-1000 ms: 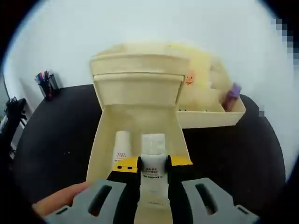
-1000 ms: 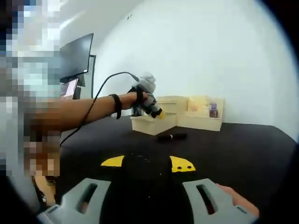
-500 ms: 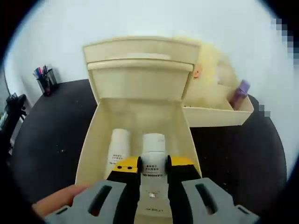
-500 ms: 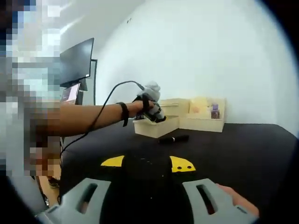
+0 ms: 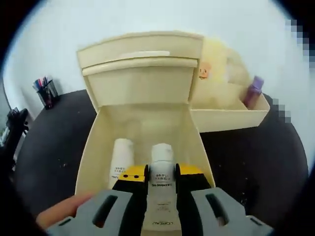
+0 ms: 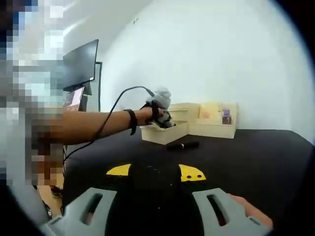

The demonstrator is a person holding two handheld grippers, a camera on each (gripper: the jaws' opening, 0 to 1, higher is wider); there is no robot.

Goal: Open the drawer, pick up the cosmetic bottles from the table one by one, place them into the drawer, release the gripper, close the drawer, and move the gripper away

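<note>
In the left gripper view my left gripper [image 5: 161, 176] is shut on a white cosmetic bottle [image 5: 161, 167], held over the open cream drawer [image 5: 193, 129]. A second white bottle [image 5: 120, 157] lies inside the drawer, to the left of the held one. In the right gripper view my right gripper [image 6: 154, 173] stands open with nothing between its fingers, low over the black table [image 6: 246, 157]. Far ahead, the left gripper [image 6: 162, 118] reaches into the drawer [image 6: 165, 132]. A dark tube [image 6: 182, 145] lies on the table in front of the drawer.
The cream organiser box [image 5: 142, 54] stands behind the drawer, with a side tray [image 5: 231, 115] holding a purple bottle [image 5: 252, 91]. A pen cup [image 5: 47, 93] stands at far left. A monitor [image 6: 81, 61] and the person's arm [image 6: 93, 123] are at left in the right gripper view.
My left gripper has gone forward and lower into the drawer with the bottle. The right gripper has stayed in place.
</note>
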